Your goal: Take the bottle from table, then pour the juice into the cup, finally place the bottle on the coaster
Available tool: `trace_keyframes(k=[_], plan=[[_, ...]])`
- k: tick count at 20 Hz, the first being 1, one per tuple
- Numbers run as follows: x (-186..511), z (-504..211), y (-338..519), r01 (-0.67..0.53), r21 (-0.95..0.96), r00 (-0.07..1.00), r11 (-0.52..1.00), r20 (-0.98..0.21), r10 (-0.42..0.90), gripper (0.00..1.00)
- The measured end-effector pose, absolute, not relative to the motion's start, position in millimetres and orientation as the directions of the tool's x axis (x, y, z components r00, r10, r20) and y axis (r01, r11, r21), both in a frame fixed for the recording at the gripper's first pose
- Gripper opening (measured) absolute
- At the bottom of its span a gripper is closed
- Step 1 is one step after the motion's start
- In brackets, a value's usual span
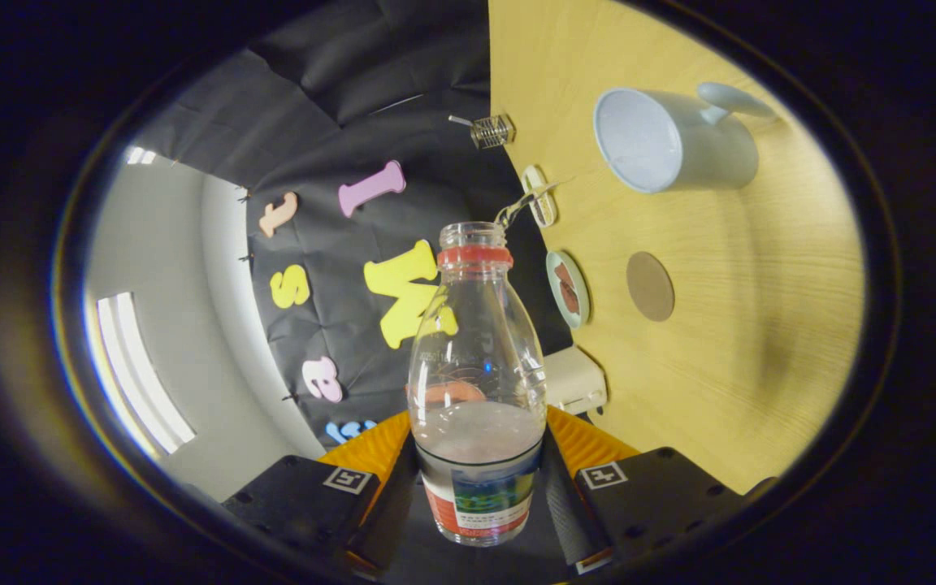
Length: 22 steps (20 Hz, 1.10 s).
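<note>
Now gripper point(476, 487) jaws clamped on one open bottle point(478, 366); one cup point(675, 140), one coaster point(650, 286) on table point(760, 325).

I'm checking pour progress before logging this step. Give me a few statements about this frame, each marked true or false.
1. The fingers grip the bottle from both sides. True.
2. The bottle still wears its cap. False: its mouth is open, with only a red ring at the neck.
3. The cup has a handle. True.
4. The bottle stands on the coaster. False: the round brown coaster lies bare on the table, beyond the bottle.
5. The bottle is full. False: liquid fills only its lower part.
</note>
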<state>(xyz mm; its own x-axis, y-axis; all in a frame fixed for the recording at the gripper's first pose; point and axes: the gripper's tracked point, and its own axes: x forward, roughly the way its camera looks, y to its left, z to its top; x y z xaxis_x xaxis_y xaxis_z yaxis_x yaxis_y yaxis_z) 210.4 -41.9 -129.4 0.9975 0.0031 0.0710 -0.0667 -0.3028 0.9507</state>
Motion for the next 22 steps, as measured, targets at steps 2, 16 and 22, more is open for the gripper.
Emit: trace_keyframes(k=[2,16,22], plan=[[211,-128,-42,-0.077,0.943,0.997,-0.323,0.079,-0.007,0.78],[203,-121,-53,-0.11,0.909,0.994,-0.401,0.106,-0.031,0.78],[203,-114,-57,-0.115,0.892,0.993,-0.438,0.113,-0.032,0.78]])
